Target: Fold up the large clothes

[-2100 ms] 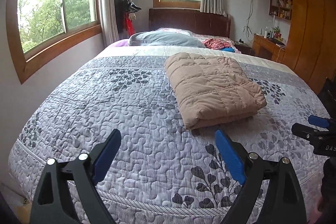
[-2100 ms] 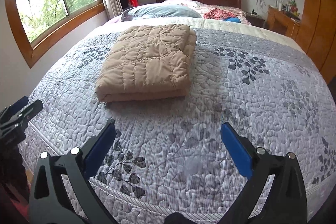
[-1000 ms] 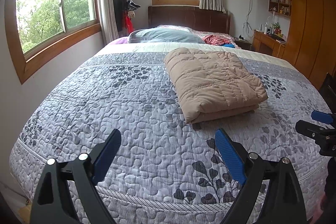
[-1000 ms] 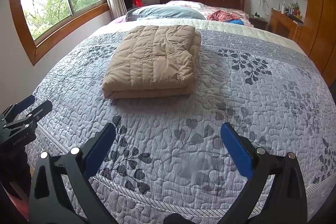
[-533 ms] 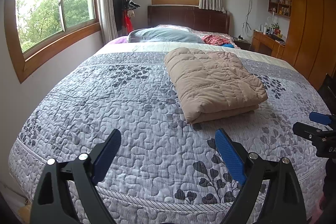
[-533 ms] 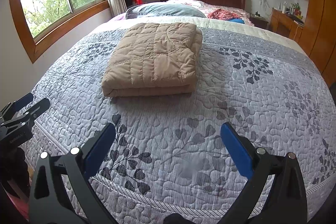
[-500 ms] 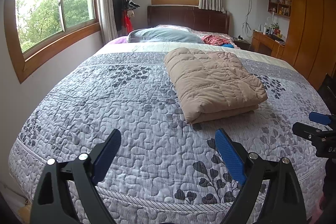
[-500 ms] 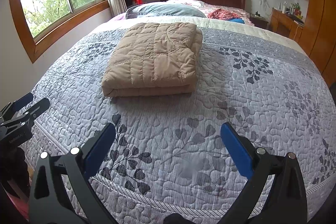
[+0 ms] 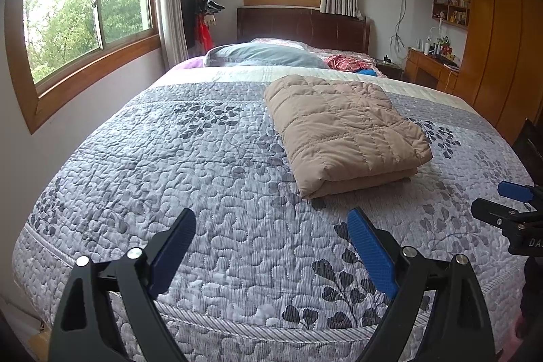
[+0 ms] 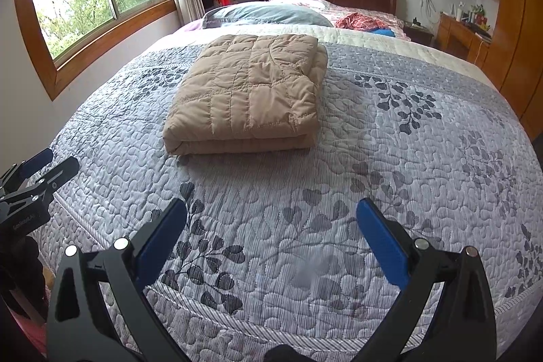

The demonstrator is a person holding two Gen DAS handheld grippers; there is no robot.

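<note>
fingers [image 9: 173, 246] of the left gripper [image 9: 271, 246] and right gripper [image 10: 271, 236] spread wide, empty, above the bed [image 10: 390, 158] foot. tan puffer jacket [image 10: 251, 94] lies folded mid-bed, well apart. folding looks finished; next probably just backing off.

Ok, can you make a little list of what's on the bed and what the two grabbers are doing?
place: bedroom, big bed with a grey leafy bedspread
main thing: tan puffy coat, folded into a neat block, lying on the bedspread
behind it: grey pillow and a red cloth near the headboard
left gripper: open, holding nothing, above the foot of the bed
right gripper: open, holding nothing, above the foot of the bed
touching the coat: neither gripper
</note>
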